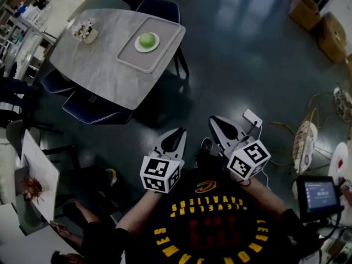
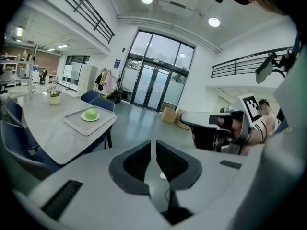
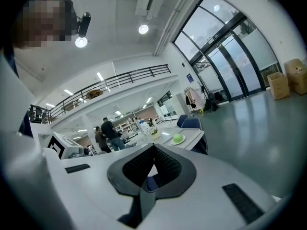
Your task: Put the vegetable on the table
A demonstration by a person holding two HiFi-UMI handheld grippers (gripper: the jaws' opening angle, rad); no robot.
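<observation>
A round green vegetable (image 1: 147, 40) lies on a white plate (image 1: 137, 47) inside a pale tray (image 1: 129, 60) on the grey marble table (image 1: 88, 65), far ahead and to the left. It also shows in the left gripper view as the vegetable (image 2: 91, 113) and, small, in the right gripper view as the vegetable (image 3: 178, 138). My left gripper (image 1: 177, 132) (image 2: 153, 145) and right gripper (image 1: 214, 120) (image 3: 154, 147) hang side by side close to my chest above the dark floor, well short of the table. Both are shut with nothing between the jaws.
Blue chairs (image 1: 159, 7) (image 1: 91, 111) ring the table, and a flower pot (image 1: 84, 31) stands at its far end. A white table (image 1: 38, 169) is at lower left. Cardboard boxes (image 1: 305, 7), wicker chairs (image 1: 305, 139) and a screen (image 1: 320, 196) are at right. People (image 3: 108, 133) stand far off.
</observation>
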